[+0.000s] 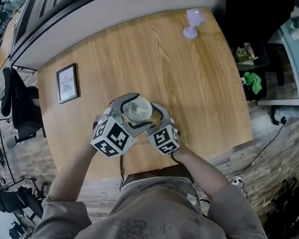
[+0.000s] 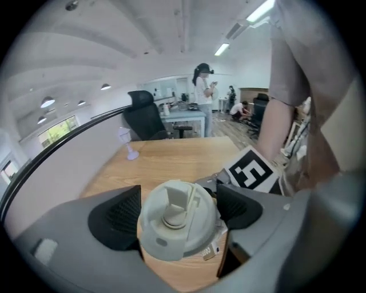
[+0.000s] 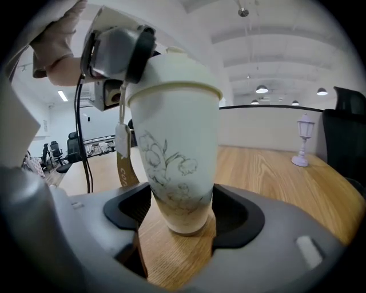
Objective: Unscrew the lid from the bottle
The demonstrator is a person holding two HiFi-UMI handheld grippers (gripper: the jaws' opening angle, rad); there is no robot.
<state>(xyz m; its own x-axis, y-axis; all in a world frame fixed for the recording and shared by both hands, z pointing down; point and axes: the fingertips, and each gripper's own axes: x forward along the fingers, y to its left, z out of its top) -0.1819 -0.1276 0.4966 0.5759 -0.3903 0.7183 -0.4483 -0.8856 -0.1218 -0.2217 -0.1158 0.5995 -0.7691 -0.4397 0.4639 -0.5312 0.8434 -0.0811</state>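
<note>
The bottle (image 3: 177, 154) stands upright on the wooden table (image 1: 202, 89), near the edge closest to me and about midway along it. Its base sits flat on the wood, its long axis runs straight up and down, and the lid (image 2: 177, 220) is at the top, facing the ceiling. The bottle is pale with a flower drawing on its side, and it gets narrower towards the foot. A small tag (image 3: 122, 140) hangs beside its neck.

My left tongs (image 2: 178, 213) come down at a slant over the top. Their two dark pads are clenched on the lid, one on each side, and the lid fills the gap between them. The lid's spout points back up at that camera.

My right tongs (image 3: 182, 214) come in low and nearly level. They grasp the bottle's narrow lower body just above the table, with both pads pressed against its sides.

From above, the two tongs meet around the bottle with their marker cubes side by side. A framed picture (image 1: 67, 82) lies well off to the left. A little lilac lamp (image 1: 192, 23) stands at the far edge.
</note>
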